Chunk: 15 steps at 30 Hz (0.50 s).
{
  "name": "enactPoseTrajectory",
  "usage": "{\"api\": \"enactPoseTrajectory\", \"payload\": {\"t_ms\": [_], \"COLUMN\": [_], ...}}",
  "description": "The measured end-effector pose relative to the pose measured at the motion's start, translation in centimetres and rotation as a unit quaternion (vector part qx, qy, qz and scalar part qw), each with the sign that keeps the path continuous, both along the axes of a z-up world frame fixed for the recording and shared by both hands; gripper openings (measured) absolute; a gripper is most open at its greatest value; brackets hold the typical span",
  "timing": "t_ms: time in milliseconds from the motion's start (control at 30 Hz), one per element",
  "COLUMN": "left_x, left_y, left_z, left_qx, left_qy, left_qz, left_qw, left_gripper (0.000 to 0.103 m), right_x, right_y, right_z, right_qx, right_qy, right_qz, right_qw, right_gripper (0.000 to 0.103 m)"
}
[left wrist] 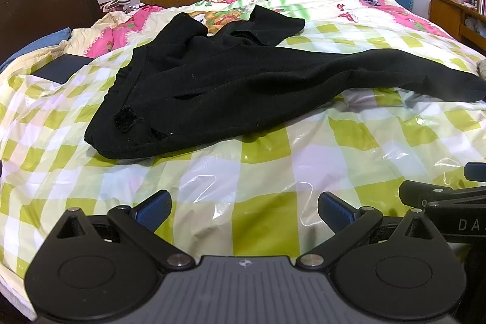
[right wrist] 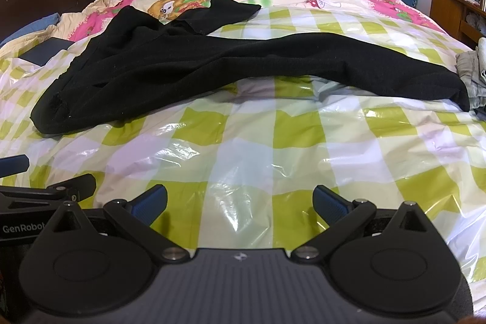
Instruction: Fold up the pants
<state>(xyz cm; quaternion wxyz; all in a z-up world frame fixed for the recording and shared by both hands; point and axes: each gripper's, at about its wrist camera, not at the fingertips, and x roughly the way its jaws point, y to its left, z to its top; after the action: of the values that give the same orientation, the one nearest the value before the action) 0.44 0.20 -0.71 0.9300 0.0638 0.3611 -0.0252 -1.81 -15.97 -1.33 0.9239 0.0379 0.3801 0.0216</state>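
Note:
Black pants (left wrist: 218, 81) lie spread and rumpled across the bed, waistband toward the left, one leg stretched to the right, the other bunched toward the far side. The right wrist view shows the same pants (right wrist: 212, 66) with the long leg ending at the right. My left gripper (left wrist: 244, 210) hovers open over the glossy checked cover, well short of the pants, nothing between its blue pads. My right gripper (right wrist: 240, 201) is also open and empty, beside the left one; part of it (left wrist: 449, 202) shows at the left view's right edge.
A green-and-white checked plastic cover (left wrist: 273, 172) lies over the bed. A dark flat box (left wrist: 60, 69) rests at the left by the headboard (left wrist: 45, 2). Grey clothes (right wrist: 474, 66) are piled at the right edge. A wardrobe, a door and a wooden desk stand behind.

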Motion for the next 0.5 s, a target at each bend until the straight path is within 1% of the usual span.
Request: {"api": "enactPoseTrajectory", "payload": {"t_ms": [500], "left_x": [0.00], "left_y": [-0.01], "left_z": [-0.07], "left_qx": [0.000], "left_qy": [0.001], "left_qz": [0.000], "left_qw": [1.0000], "left_gripper": [0.103], "right_x": [0.01], "right_y": [0.04], "right_z": [-0.16], "right_qx": [0.000], "right_qy": [0.001], "right_qz": [0.000], "right_qw": [1.000], "right_gripper": [0.101]}}
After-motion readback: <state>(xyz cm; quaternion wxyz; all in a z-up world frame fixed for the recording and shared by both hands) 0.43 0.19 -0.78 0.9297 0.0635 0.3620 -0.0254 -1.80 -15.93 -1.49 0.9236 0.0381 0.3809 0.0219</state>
